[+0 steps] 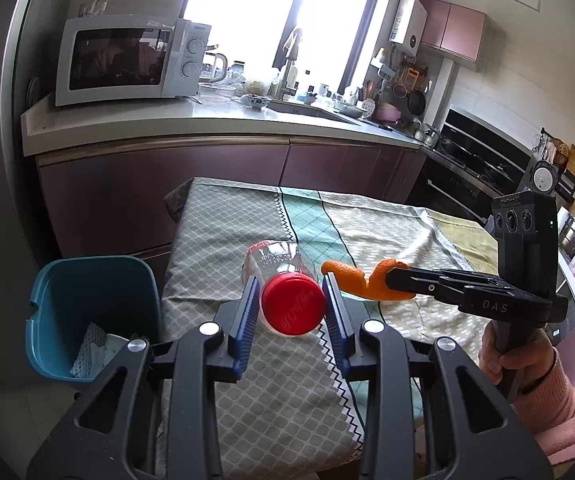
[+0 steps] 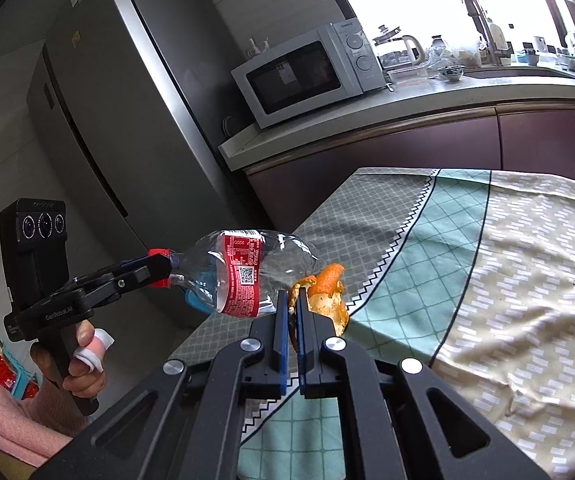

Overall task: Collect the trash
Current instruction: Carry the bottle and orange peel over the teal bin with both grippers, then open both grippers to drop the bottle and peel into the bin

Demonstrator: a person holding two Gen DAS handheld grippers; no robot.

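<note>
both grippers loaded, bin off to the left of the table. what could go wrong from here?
1. The left gripper holds the bottle only by its cap; the long body sticks out, so it may swing or twist loose on the way.
2. The right gripper pinches a thin edge of the orange peel; most of it hangs free and could tear or drop onto the tablecloth.
3. The bin sits below the table edge, so a bottle released flat might catch its rim.

A table stood under my jaws, covered all over by a patterned tablecloth in grey, mint and cream panels, rumpled toward the far right. On the floor at its left corner sat a blue bin, crumpled paper inside.
</note>
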